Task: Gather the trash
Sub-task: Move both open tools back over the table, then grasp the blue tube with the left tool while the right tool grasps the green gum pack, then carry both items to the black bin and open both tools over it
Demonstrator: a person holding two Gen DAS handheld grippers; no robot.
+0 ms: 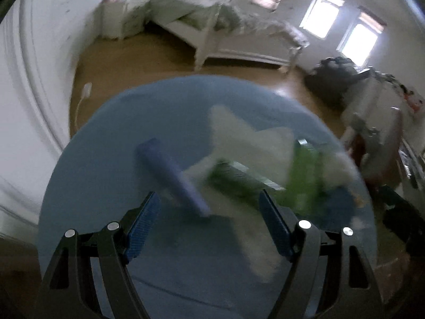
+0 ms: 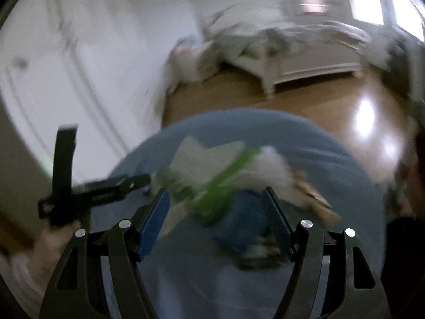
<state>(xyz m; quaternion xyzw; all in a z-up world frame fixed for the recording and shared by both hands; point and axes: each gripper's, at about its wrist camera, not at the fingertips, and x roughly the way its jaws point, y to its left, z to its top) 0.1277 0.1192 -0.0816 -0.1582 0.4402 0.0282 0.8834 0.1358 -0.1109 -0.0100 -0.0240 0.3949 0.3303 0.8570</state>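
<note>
A round blue table (image 1: 111, 143) carries the trash, and both views are motion-blurred. On it lie a purple tube-like wrapper (image 1: 170, 172), crumpled white paper (image 1: 239, 138) and green wrappers (image 1: 305, 175). My left gripper (image 1: 209, 207) hovers open over the purple wrapper's near end with nothing between its blue pads. In the right wrist view the same table (image 2: 332, 159) shows the green wrapper (image 2: 212, 194), white paper (image 2: 271, 170), a blue packet (image 2: 239, 226) and a brown scrap (image 2: 316, 202). My right gripper (image 2: 216, 196) hangs open above the green wrapper and the blue packet, gripping nothing.
Brown floor (image 1: 138, 61) surrounds the table. A white bed (image 1: 239, 40) stands at the back, a white nightstand (image 1: 119, 18) to its left, a dark bag (image 1: 334, 79) to the right. A white wall (image 2: 66, 66) is close on the left. A black hand-held frame (image 2: 79, 191) shows left of my right gripper.
</note>
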